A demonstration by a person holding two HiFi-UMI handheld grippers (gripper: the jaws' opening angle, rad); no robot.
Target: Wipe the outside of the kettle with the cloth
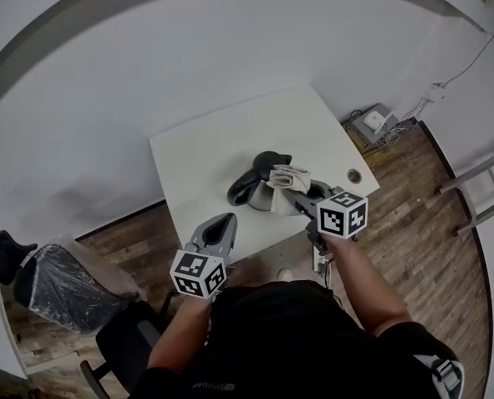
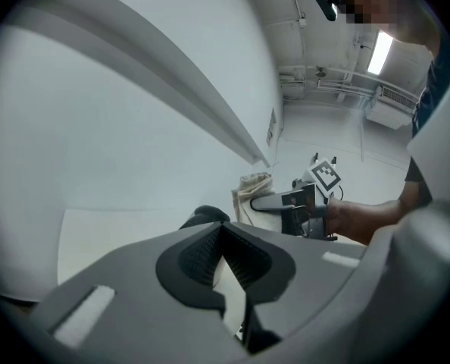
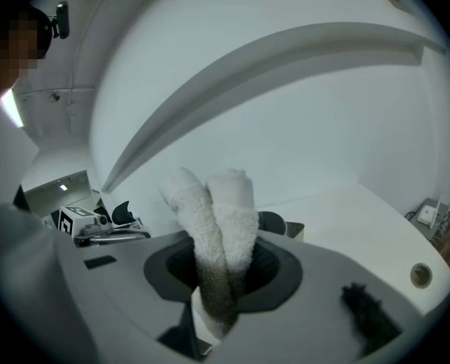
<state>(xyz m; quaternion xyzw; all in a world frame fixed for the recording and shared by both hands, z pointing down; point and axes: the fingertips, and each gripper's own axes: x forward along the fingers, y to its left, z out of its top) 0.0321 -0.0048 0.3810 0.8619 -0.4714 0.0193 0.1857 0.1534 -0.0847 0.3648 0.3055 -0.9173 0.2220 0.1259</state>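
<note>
Cloth is bunched and clamped tight in your right gripper, laid against the kettle near the table's front edge, ready to rub. Left gripper hovers closed and empty, probably spare for steadying.

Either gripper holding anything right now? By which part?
Right gripper is shut on the cloth, pinched across its bunched folds, with two rolled ends sticking out past the jaws. Left gripper is shut and empty.
</note>
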